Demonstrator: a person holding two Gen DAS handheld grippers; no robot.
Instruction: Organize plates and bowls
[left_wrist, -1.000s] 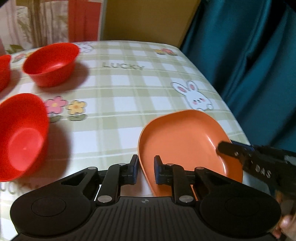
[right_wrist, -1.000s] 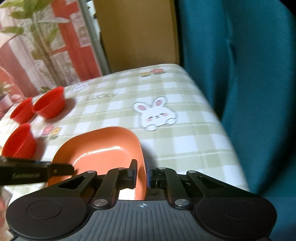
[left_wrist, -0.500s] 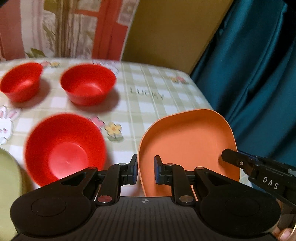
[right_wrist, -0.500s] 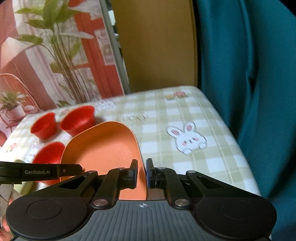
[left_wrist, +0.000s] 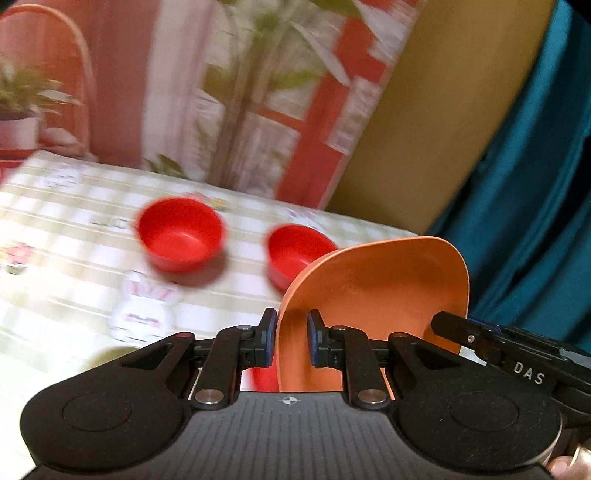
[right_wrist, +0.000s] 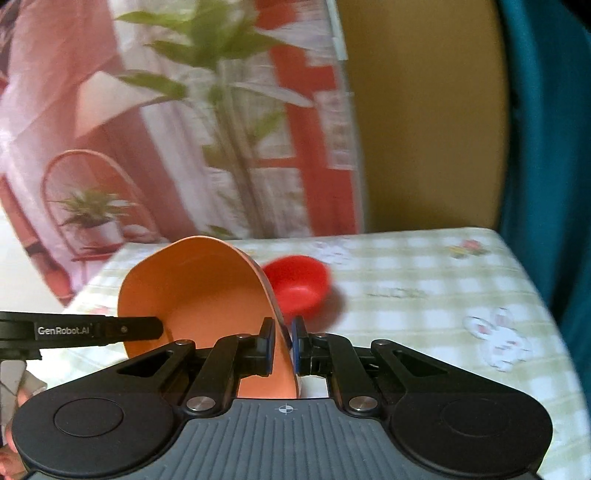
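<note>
An orange plate is held up in the air between both grippers, tilted on edge. My left gripper is shut on its left rim. My right gripper is shut on its right rim; the plate fills the left of that view. The other gripper's fingers show at each plate edge, on the right in the left wrist view and on the left in the right wrist view. Two red bowls sit on the checked tablecloth beyond; one bowl shows in the right wrist view.
The table carries a green checked cloth with rabbit prints. A teal curtain hangs at the right, a tan panel and a plant backdrop behind. A greenish thing peeks past the left gripper body.
Both grippers have lifted the orange plate off the table and swung it left. It now stands more upright. The views now show the farther bowls and the backdrop.
</note>
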